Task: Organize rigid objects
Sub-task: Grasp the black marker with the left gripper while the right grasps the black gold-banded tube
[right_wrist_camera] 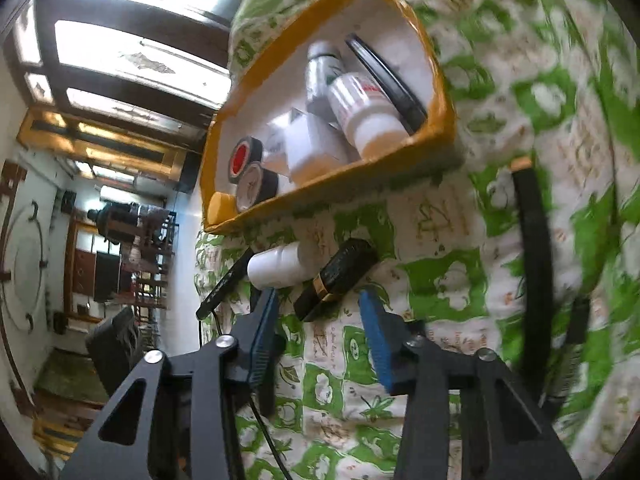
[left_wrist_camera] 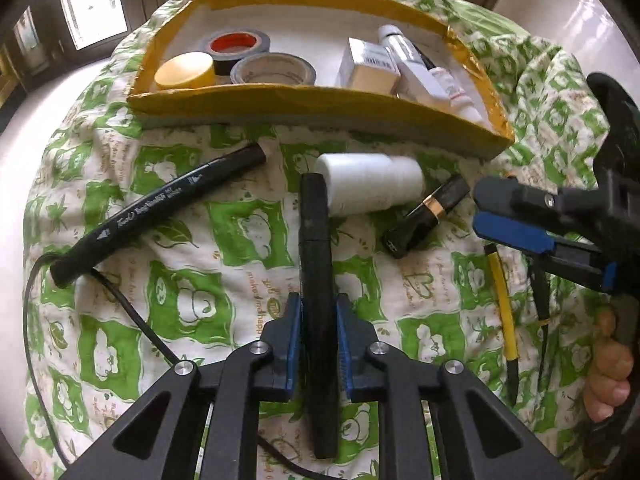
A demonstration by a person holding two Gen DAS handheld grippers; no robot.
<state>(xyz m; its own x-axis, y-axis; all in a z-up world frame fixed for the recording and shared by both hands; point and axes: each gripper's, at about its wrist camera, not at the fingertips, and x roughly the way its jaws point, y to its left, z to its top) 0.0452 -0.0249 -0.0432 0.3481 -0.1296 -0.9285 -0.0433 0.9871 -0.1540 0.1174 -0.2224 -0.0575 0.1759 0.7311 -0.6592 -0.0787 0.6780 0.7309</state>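
My left gripper [left_wrist_camera: 317, 304] is shut on a long black pen-like stick [left_wrist_camera: 315, 240] that points toward a white bottle [left_wrist_camera: 370, 186] lying on the green-and-white cloth. A black marker [left_wrist_camera: 160, 210] lies to the left. A black tube with a gold band [left_wrist_camera: 426, 216] lies right of the bottle. My right gripper [right_wrist_camera: 318, 300] is open and empty, its jaws on either side of the near end of that black tube [right_wrist_camera: 336, 278]. It also shows in the left wrist view [left_wrist_camera: 478, 210]. The yellow-edged box [left_wrist_camera: 280, 100] behind holds tape rolls and bottles.
A yellow-and-black cable [left_wrist_camera: 502, 300] and a black cable [left_wrist_camera: 132, 320] run over the cloth. A long black strip [right_wrist_camera: 534, 256] lies at the right in the right wrist view. The cloth covers a mound with white floor around it.
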